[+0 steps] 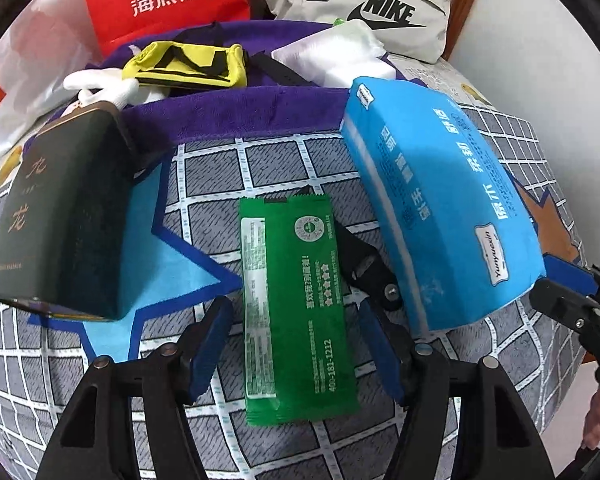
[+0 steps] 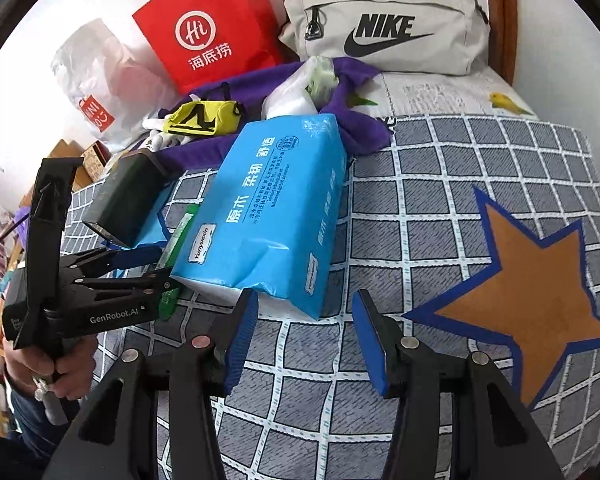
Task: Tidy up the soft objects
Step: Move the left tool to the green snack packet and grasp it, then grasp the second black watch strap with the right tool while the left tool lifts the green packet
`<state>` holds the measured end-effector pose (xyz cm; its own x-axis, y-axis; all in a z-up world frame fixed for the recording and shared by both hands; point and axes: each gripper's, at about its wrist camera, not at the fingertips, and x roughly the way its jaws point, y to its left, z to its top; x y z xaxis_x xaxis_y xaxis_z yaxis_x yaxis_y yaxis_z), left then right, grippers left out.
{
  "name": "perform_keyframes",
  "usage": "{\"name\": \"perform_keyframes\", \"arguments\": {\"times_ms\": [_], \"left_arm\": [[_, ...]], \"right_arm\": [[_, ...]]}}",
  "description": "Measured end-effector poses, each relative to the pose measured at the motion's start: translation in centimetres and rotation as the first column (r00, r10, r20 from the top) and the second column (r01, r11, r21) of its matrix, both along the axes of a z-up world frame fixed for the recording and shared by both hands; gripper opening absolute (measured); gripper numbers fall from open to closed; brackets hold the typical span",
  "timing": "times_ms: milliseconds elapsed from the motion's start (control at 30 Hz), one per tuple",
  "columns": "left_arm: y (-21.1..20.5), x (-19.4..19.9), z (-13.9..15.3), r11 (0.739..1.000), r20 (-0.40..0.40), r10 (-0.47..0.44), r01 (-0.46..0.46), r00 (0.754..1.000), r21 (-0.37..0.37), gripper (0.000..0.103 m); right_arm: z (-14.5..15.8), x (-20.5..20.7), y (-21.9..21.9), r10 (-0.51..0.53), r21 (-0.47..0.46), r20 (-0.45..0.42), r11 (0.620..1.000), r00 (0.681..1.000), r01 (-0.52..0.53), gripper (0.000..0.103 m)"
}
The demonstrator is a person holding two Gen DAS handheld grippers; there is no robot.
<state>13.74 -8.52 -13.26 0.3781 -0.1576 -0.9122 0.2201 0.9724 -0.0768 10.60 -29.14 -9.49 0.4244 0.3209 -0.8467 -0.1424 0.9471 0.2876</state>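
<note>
A flat green packet [image 1: 296, 304] lies on the checked bed sheet [image 1: 260, 160]. My left gripper [image 1: 296, 344] hangs over it, open, one blue pad on each side and neither pressing. To its right a blue tissue pack [image 1: 440, 200] lies at a slant. In the right wrist view my right gripper [image 2: 306, 340] is open and empty, just short of the tissue pack's [image 2: 272, 208] near corner. There the left gripper [image 2: 166, 266] shows side-on in a person's hand [image 2: 60, 376], over the green packet [image 2: 180, 232].
A dark green box [image 1: 60, 216] stands on the left. Behind lie a purple towel [image 1: 240, 116], a yellow pouch [image 1: 188, 66] and a white plastic bag [image 1: 332, 52]. A red paper bag [image 2: 212, 32] and a beige Nike bag [image 2: 380, 28] stand at the back. An orange star [image 2: 532, 296] marks the sheet at right.
</note>
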Motion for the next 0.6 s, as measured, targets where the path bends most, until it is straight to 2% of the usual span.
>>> {"name": "perform_keyframes", "arguments": {"times_ms": [33, 67, 100, 233, 333, 600], "left_arm": [[0.0, 0.0, 0.0, 1.000, 0.008, -0.001, 0.001, 1.000, 0.008, 0.051], [-0.2, 0.0, 0.0, 0.999, 0.025, -0.003, 0.002, 1.000, 0.032, 0.045], [-0.3, 0.0, 0.0, 0.999, 0.035, -0.007, 0.006, 0.999, 0.048, 0.041], [0.3, 0.0, 0.3, 1.000, 0.038, -0.014, 0.013, 0.999, 0.014, 0.029], [1.0, -0.3, 0.7, 1.000, 0.032, -0.018, 0.019, 0.999, -0.024, 0.026], [3.8, -3.7, 2.5, 1.000, 0.070, -0.002, 0.003, 0.998, -0.016, 0.026]], "right_arm": [[0.0, 0.0, 0.0, 0.000, -0.001, 0.002, 1.000, 1.000, 0.000, 0.050], [0.1, 0.0, 0.1, 0.003, -0.008, 0.005, 1.000, 1.000, -0.003, 0.050], [0.1, 0.0, 0.1, 0.006, -0.016, 0.008, 1.000, 1.000, -0.005, 0.050], [0.8, -0.4, 0.5, 0.006, -0.070, 0.033, 0.998, 0.999, -0.004, 0.050], [1.4, -0.8, 1.0, 0.011, -0.080, 0.049, 0.997, 0.999, -0.008, 0.050], [3.3, -1.3, 5.4, 0.133, -0.100, 0.117, 0.988, 0.984, -0.122, 0.050]]}}
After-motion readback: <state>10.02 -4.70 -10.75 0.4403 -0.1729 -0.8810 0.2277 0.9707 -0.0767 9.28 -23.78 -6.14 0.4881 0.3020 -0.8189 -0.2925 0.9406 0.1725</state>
